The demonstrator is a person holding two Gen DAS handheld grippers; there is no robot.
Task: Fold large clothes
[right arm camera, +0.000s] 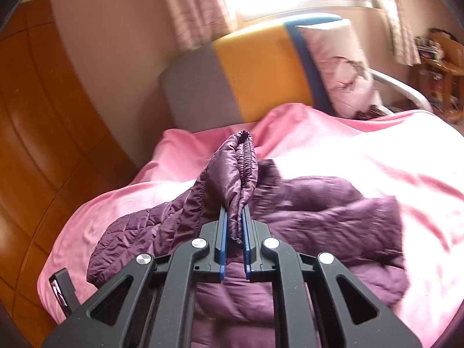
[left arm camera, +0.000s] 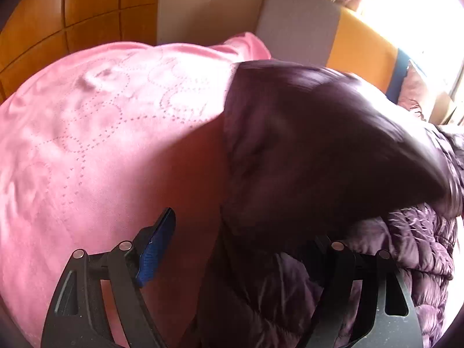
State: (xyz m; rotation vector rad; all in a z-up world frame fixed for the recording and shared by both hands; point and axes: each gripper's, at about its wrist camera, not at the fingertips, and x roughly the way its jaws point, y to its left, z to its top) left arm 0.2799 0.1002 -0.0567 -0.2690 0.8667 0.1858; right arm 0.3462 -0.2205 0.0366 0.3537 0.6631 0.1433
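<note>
Right wrist view is showing the right gripper (right arm camera: 234,217) pinching a sleeve cuff of the purple jacket (right arm camera: 319,211), which is lying on the pink blanket (right arm camera: 377,156); no writing is showing. Left wrist view is blurring the jacket (left arm camera: 304,145), which is hiding one finger of the wide-spread left gripper (left arm camera: 246,232), gripping nothing.

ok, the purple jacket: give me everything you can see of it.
The purple jacket is a quilted puffer with a shiny, thin shell stitched in diamonds. It lies crumpled on the pink bedspread, not yet folded. One sleeve, ending in an elastic gathered cuff, is lifted clear of the heap, pinched between the pads of the shut right gripper. In the left wrist view a blurred, raised fold of it hangs above the open left gripper, which grips nothing.
</note>
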